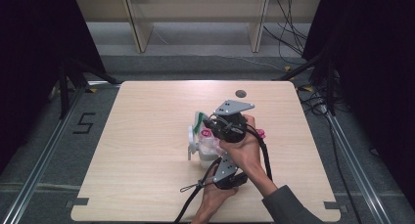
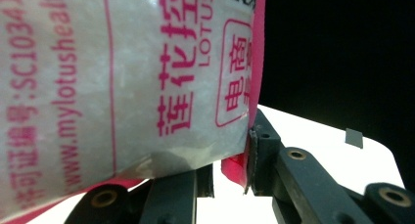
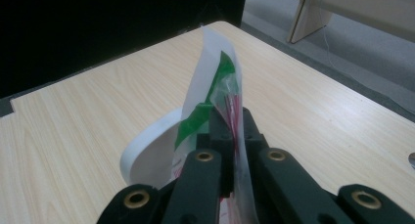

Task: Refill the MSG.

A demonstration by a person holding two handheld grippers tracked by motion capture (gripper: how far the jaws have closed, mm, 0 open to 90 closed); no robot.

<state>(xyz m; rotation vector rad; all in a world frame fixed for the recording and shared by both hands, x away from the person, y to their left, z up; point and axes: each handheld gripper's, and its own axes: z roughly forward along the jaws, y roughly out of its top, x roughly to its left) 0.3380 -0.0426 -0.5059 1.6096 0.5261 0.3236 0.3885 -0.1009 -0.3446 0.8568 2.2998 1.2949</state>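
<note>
A clear plastic bag (image 1: 211, 145) of white grains with pink print is held up over the middle of the table. In the left gripper view the bag (image 2: 122, 87) hangs close, and my left gripper (image 2: 230, 165) is shut on its pink bottom edge. My right gripper (image 3: 227, 121) is shut on the bag's green-and-white top edge (image 3: 210, 82). In the high view my right gripper (image 1: 209, 125) is above the bag and my left gripper (image 1: 221, 161) comes from below. A white cup (image 1: 191, 142) with a handle stands beside the bag, its rim (image 3: 147, 145) under my right jaws.
The light wooden table (image 1: 147, 185) has a dark round hole (image 1: 241, 93) near its far edge. A black cable (image 1: 188, 204) trails off the near edge. Wooden shelf legs (image 1: 138, 28) stand on the floor beyond the table.
</note>
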